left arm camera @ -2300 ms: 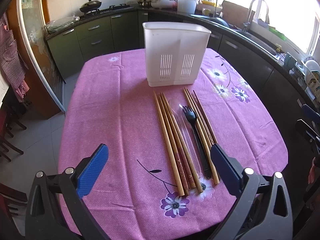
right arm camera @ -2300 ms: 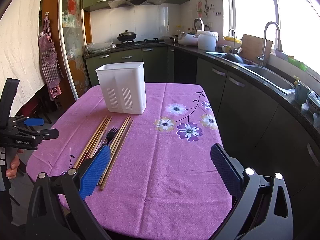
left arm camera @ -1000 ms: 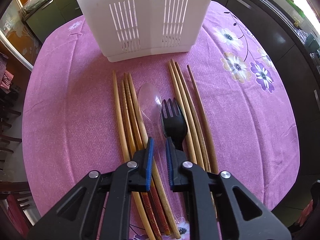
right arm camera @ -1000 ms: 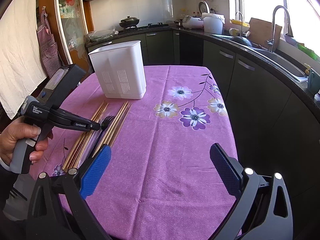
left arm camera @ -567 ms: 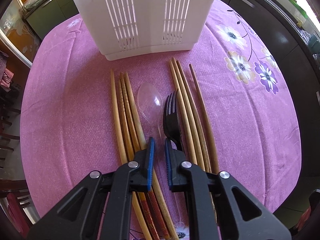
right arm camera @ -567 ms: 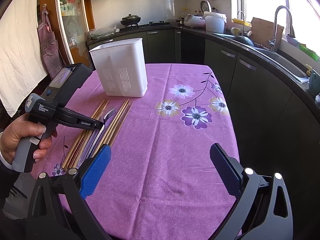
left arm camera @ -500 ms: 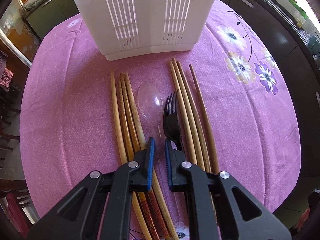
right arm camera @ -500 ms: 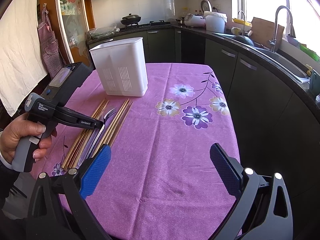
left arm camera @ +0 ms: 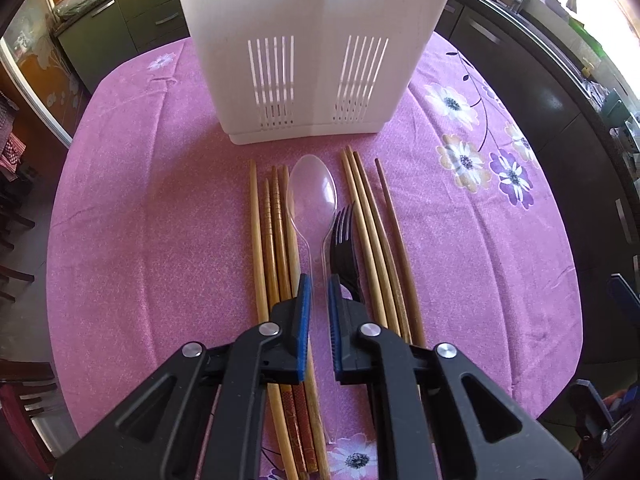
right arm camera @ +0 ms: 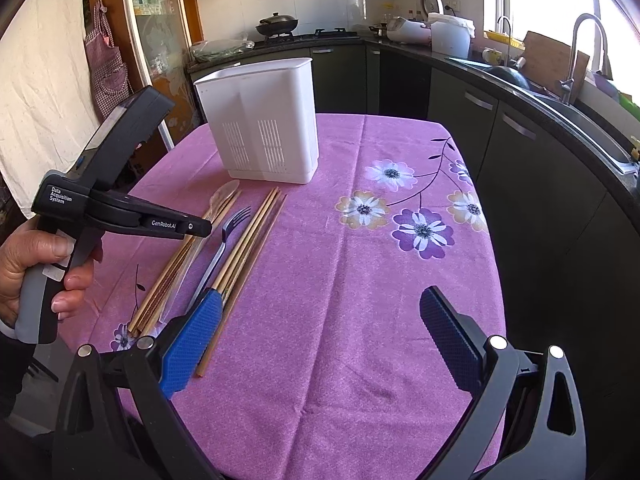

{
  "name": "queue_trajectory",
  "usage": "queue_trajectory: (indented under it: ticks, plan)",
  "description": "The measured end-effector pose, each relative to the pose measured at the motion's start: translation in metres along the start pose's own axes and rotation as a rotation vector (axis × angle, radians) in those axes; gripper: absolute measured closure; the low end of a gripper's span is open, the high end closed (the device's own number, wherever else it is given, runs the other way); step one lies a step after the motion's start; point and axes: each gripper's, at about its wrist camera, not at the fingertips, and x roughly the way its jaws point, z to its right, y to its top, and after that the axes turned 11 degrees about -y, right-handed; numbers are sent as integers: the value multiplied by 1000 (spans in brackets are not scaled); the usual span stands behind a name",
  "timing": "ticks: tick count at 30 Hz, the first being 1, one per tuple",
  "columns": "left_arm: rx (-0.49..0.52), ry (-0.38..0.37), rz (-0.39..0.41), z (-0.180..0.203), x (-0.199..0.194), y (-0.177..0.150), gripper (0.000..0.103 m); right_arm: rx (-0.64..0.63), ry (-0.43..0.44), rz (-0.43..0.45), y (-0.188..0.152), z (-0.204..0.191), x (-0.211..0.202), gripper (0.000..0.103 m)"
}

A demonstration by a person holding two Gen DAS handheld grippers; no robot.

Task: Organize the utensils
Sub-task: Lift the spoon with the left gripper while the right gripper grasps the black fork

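Left wrist view: the left gripper (left arm camera: 318, 292) is pinching the thin handle of the clear plastic spoon (left arm camera: 312, 200), its blue pads almost together. The spoon's bowl is pointing at the white plastic utensil holder with slots (left arm camera: 312, 52). The black plastic fork (left arm camera: 343, 246) is lying just beside the spoon, seemingly tipped on its edge. Two bunches of wooden chopsticks (left arm camera: 272, 240) are lying on either side, on the purple flowered cloth of the worktop (left arm camera: 140, 220).

Right wrist view: the right gripper (right arm camera: 320, 344) is hanging wide open with nothing in it, above the cloth. A hand (right arm camera: 36, 268) is squeezing the left gripper's grey handle. The fork's head is sitting a little off the cloth.
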Motion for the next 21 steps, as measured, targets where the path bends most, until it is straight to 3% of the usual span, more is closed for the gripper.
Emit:
queue_trajectory:
  ticks: [8, 14, 17, 21]
  plan:
    - [3, -22, 97, -7, -43, -6, 95, -87, 94, -72, 24, -39, 29, 7]
    - [9, -27, 138, -13, -63, -9, 95, -128, 160, -157, 42, -70, 63, 37]
    - [8, -31, 151, -19, -71, -12, 95, -127, 182, -199, 50, -82, 82, 59]
    - [10, -23, 167, -24, -77, -16, 95, -113, 193, -260, 59, -90, 106, 65]
